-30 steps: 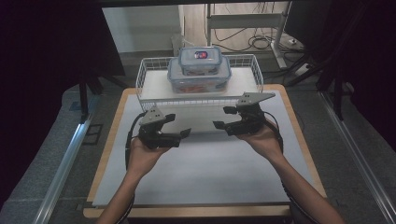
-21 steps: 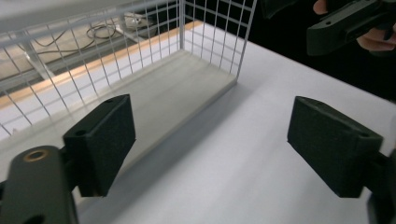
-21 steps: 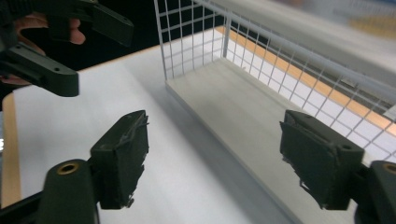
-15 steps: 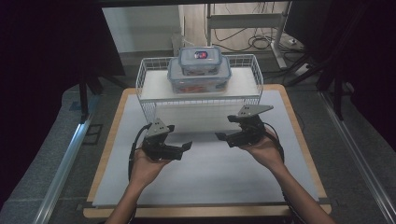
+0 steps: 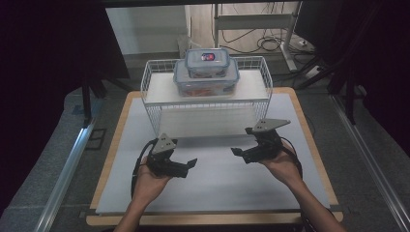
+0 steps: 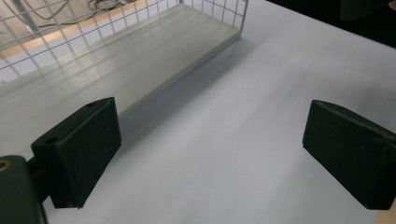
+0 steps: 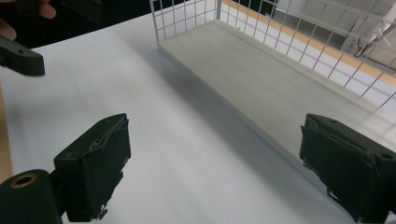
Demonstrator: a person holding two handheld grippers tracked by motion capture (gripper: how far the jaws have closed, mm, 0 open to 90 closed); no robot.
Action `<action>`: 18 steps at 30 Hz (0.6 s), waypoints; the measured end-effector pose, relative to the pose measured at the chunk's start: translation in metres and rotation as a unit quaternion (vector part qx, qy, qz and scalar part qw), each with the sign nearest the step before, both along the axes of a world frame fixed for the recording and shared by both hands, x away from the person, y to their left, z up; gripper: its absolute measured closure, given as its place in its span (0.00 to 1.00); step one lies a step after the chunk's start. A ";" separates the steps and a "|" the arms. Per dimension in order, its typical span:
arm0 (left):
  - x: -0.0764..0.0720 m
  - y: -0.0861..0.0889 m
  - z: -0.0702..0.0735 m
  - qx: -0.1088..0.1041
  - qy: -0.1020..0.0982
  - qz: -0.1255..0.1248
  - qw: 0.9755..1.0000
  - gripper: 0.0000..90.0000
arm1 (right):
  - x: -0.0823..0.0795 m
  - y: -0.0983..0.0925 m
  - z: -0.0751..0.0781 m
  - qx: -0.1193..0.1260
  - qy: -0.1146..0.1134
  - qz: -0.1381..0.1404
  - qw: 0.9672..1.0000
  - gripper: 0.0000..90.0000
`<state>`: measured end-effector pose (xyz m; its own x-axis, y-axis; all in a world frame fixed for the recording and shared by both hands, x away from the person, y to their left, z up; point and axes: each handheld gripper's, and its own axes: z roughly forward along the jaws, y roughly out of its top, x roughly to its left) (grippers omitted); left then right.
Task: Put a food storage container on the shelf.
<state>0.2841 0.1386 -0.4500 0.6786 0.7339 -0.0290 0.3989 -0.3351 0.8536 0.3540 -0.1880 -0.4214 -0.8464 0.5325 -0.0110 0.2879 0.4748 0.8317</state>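
White table mat [image 5: 217, 179], wire rack [image 5: 208, 94] lengthwise across far edge, stacked containers [image 5: 207, 72] atop.

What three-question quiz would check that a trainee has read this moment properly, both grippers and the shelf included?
1. True or false: the small container sits on top of the large container.
2. Multiple choice: the left gripper is A) shut on a lid, B) open with nothing between its fingers, C) inside the wire shelf.
3. Fill in: both containers rest on the top of the white wire ____.

Key:
1. True.
2. B; the right gripper is open over the white mat too.
3. shelf.
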 end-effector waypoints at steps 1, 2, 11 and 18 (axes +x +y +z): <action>-0.002 0.001 0.000 0.001 -0.002 0.003 1.000 0.05 | -0.002 -0.003 -0.002 0.002 0.002 0.000 1.000 0.11; -0.004 0.003 -0.002 0.001 -0.004 0.005 1.000 0.05 | -0.002 -0.004 -0.004 0.003 0.002 -0.001 1.000 0.11; -0.008 0.016 -0.019 -0.002 0.005 0.023 1.000 0.05 | -0.005 -0.026 -0.026 -0.001 0.022 -0.021 1.000 0.11; -0.015 0.022 -0.033 -0.002 0.012 0.039 0.999 0.05 | -0.010 -0.038 -0.037 0.004 0.011 -0.042 0.999 0.10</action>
<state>0.2687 0.1601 -0.4834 0.6189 0.7840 -0.0475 0.4431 -0.2986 0.8453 0.3442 -0.2261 -0.4586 -0.7989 0.6013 0.0124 0.3448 0.4409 0.8287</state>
